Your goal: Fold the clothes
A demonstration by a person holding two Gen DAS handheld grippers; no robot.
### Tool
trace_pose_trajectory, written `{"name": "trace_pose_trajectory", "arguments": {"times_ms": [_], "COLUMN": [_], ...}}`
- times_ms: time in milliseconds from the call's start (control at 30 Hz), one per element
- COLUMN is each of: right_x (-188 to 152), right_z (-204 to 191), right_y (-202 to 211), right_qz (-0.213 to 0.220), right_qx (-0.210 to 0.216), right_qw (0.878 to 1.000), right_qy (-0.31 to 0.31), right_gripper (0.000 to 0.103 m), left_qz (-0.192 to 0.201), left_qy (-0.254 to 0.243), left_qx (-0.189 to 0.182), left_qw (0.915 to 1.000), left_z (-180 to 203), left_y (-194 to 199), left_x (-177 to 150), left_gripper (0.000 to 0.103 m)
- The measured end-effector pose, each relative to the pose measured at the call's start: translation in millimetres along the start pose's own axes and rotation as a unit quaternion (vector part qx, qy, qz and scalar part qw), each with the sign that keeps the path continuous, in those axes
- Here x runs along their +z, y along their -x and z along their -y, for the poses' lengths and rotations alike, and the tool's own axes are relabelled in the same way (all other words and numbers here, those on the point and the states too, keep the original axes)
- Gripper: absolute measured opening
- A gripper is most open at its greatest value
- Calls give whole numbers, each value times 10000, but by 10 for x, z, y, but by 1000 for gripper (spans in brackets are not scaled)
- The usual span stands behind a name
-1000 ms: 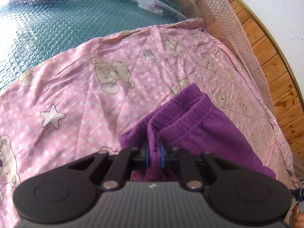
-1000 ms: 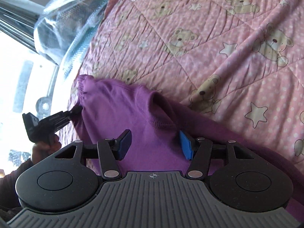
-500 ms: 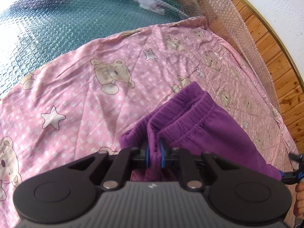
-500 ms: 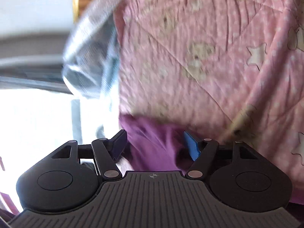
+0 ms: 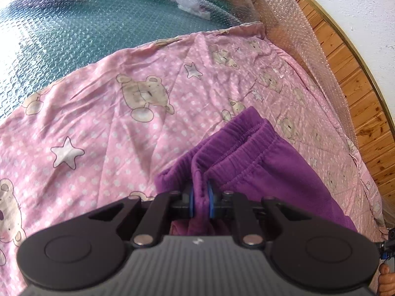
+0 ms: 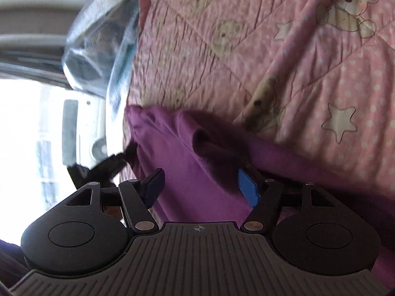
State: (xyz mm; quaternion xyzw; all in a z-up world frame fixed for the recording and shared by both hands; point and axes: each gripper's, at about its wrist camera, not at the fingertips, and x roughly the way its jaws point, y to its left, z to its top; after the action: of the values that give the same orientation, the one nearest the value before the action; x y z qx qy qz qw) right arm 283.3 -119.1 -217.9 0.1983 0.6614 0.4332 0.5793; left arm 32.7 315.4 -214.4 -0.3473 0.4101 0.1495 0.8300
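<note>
Room. We record a white plaster wall (image 5: 365, 12) ahead and to the right of the left gripper, and below it a wooden panel (image 5: 355, 93) of knotty boards edged by a thin brass-coloured strip. In the right wrist view, bright overexposed light fills the area left of the right gripper; what lies there we cannot tell.

Bed. We list a teal surface under a sheet of bubble wrap (image 5: 74, 32), far ahead of the left gripper; the wrap also runs up against the wooden panel.

Quilt. A pink quilt (image 5: 103, 128) printed with white dots, teddy bears and stars covers the bed from just in front of both grippers outward. It is creased, and a raised fold shows ahead and to the right of the right gripper (image 6: 198, 185).

Garment. Purple trousers (image 5: 271, 167) of a fleecy cloth lie on the quilt, the gathered elastic waistband directly ahead of the left gripper and the body trailing off to its right.

Left gripper (image 5: 199, 202). Its blue pads are drawn narrow and pinch a bunch of the trousers' waistband.

Right gripper. Its jaws stand wide, the purple cloth lying between the pads; whether either pad touches it we cannot tell. The left gripper appears beyond it to the left, blurred.
</note>
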Motion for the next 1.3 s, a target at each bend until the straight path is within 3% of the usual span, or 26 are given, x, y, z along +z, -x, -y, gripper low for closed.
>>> {"name": "trace_pose_trajectory", "arguments": {"times_ms": [100,233,367,433,533,600,700,867,1000,1067,1100,1233,1300], "right_x": [-94,106,258,203,51,-57,-30,301,631,699,704,667,630], "right_z": [-190,-391,-498,-433,-217,-151,-145,-214,-217,-161,-139,-26,-27], "right_y": [-29,-158,128,218,156,88,-45,-276,-73,90,119,35,67], "right_qz": [-213,-70,265,277,-183,-439,-380,62,1510,1870,1877,1249,1179], "right_qx": [40,-561,-622,-867,-1069,-861,-522,70,160,333,296,-365,-446], "right_qw": [9988,9942,9893,9853,9843,9857,9905,9962,9880,9817,9817,9915,9920], "right_qy": [438,911,1295,1447,1392,1383,1216,861,294,116,126,88,102], "right_gripper": [71,72,71,71,72,72,72,72,72,71,71,72,68], "left_qz": [10,42,22,26,51,54,49,13,20,23,27,-2,-67], "left_qy": [-16,3,-28,-26,13,20,11,-28,-22,-24,-15,43,70], "left_qx": [-16,-7,-8,-31,-57,-60,-60,-40,-46,-56,-68,-136,-141], "left_qw": [10000,10000,10000,10000,10000,10000,10000,10000,10000,10000,10000,9999,9999], "left_z": [-1,0,1,-10,-19,-22,-29,-19,-19,-20,-24,-54,-53], "left_y": [0,1,-5,-8,-5,-6,-6,-11,-14,-14,-16,-18,-21], "left_x": [-8,-23,-18,-21,-35,-36,-42,-23,-29,-32,-31,-21,6], "left_gripper": [13,13,13,13,13,13,13,13,13,13,13,13,13]}}
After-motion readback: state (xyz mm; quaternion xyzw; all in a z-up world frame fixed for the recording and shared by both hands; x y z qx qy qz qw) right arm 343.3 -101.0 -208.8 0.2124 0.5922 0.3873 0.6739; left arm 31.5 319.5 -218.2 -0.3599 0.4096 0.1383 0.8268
